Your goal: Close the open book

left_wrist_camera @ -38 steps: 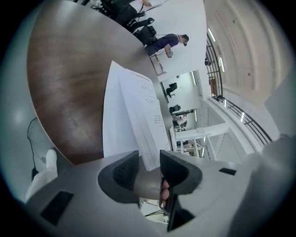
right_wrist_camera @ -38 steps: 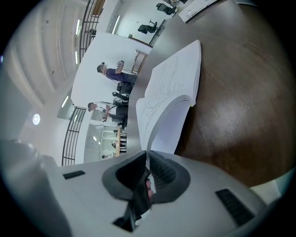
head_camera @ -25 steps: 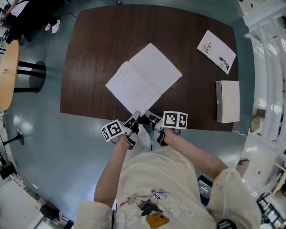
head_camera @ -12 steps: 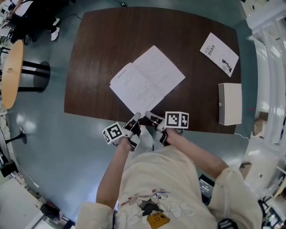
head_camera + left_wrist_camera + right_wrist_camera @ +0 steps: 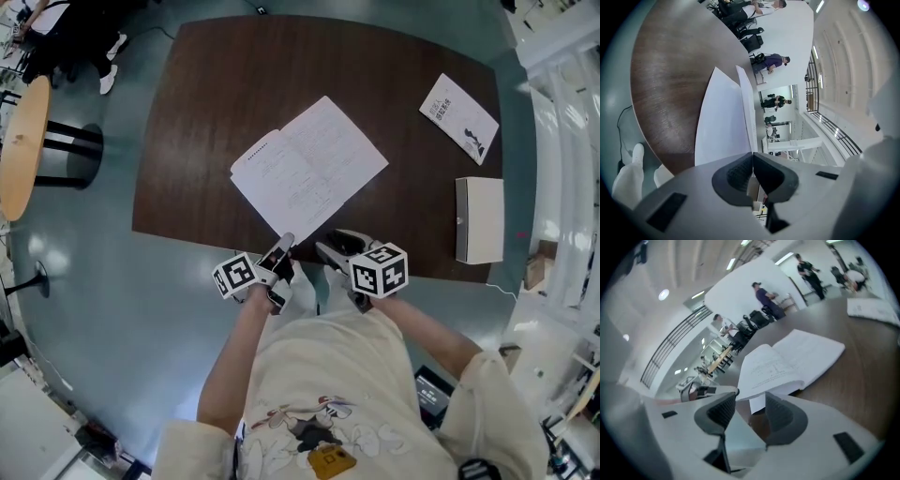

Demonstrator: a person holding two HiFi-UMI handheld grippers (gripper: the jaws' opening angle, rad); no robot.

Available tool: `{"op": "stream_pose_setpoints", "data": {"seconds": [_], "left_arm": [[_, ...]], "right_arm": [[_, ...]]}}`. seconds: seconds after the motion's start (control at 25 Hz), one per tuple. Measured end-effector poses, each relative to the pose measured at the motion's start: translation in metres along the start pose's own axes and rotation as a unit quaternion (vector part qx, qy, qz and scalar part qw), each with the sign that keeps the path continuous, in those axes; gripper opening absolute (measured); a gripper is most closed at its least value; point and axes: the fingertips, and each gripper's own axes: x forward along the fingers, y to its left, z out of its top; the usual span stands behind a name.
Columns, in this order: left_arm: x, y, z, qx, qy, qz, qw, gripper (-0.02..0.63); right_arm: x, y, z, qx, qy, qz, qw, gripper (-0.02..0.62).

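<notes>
The open book (image 5: 309, 169) lies flat, white pages up, in the middle of the dark brown table (image 5: 206, 84). Its near corner points toward me. My left gripper (image 5: 283, 249) sits at that corner, shut on the edge of a page. In the left gripper view the white page (image 5: 724, 122) rises straight out of the closed left gripper (image 5: 753, 154). My right gripper (image 5: 336, 246) hovers just right of the same corner, and its jaws are opening. In the right gripper view the book (image 5: 787, 362) lies just beyond the right gripper (image 5: 750, 401), with a page corner in the gap, unpressed.
A thin booklet (image 5: 459, 112) lies at the table's far right, and a white box (image 5: 479, 220) sits near the right edge. A round wooden side table (image 5: 19, 150) stands on the floor to the left. People and chairs are far off.
The right gripper has rolled, so its marker cube has turned over. It has lifted a little and its jaws have spread apart. The left gripper has stayed at the book's near corner.
</notes>
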Motion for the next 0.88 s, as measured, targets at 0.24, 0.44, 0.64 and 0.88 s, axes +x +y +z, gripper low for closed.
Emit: {"op": "stream_pose_setpoints", "data": {"seconds": [0.24,0.44,0.64,0.88], "left_arm": [[0.0,-0.014,0.003,0.016,0.004,-0.006,0.9998,0.014],[0.002,-0.023,0.004,0.027,0.01,-0.01,0.9995,0.014],[0.005,-0.03,0.006,0.028,0.013,-0.013,0.9994,0.012],[0.009,-0.046,0.011,0.014,0.005,-0.03,0.9994,0.012]], "right_arm": [[0.0,0.021,0.004,-0.274,0.024,-0.019,0.961,0.202],[0.006,0.023,0.013,-0.412,0.025,-0.048,0.909,0.202],[0.032,0.009,0.014,-0.564,0.052,-0.098,0.818,0.212],[0.047,0.006,0.017,-0.649,0.05,-0.14,0.746,0.096]]}}
